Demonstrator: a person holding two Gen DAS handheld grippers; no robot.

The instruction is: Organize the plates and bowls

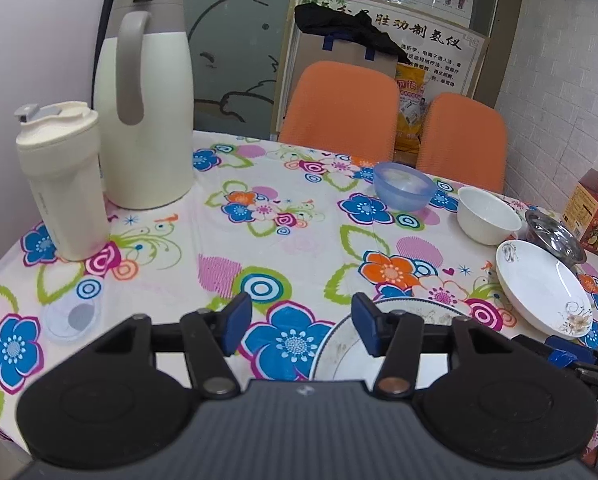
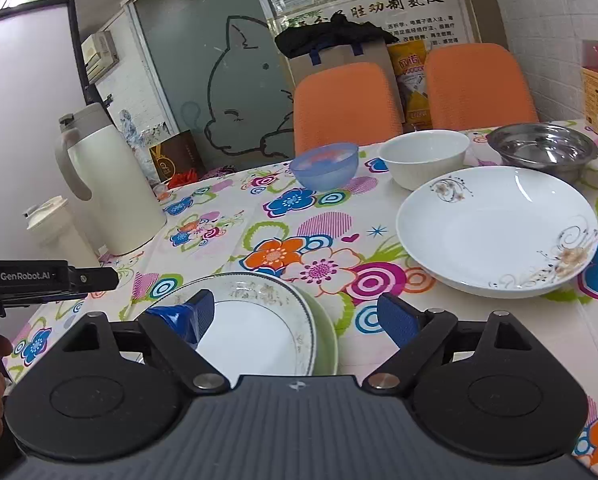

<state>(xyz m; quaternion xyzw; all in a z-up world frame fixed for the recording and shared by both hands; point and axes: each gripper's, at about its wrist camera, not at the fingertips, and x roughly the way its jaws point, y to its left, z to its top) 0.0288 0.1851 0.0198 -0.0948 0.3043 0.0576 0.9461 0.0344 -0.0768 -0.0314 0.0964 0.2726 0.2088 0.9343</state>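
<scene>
A glossy printed floral tablecloth (image 2: 327,240) covers the table. At right of the right wrist view, a smooth, glazed white ceramic plate (image 2: 495,232) shines. Behind it sit a glossy white ceramic bowl (image 2: 423,160), a translucent blue plastic bowl (image 2: 325,166) and a reflective metal bowl (image 2: 543,150). At left stands a matt cream jug (image 2: 111,184). Two chairs (image 2: 347,104) at the top wear orange textured fabric. The gripper's pads (image 2: 395,320) look like ribbed blue rubber.

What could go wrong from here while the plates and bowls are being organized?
1. The patterned-rim plate sits on a green dish near the table's front; a nudge might slide it off.
2. The deep white plate lies close to the white bowl and steel bowl; lifting it could knock them.
3. Both grippers work close together; the left gripper and right gripper may collide.
</scene>
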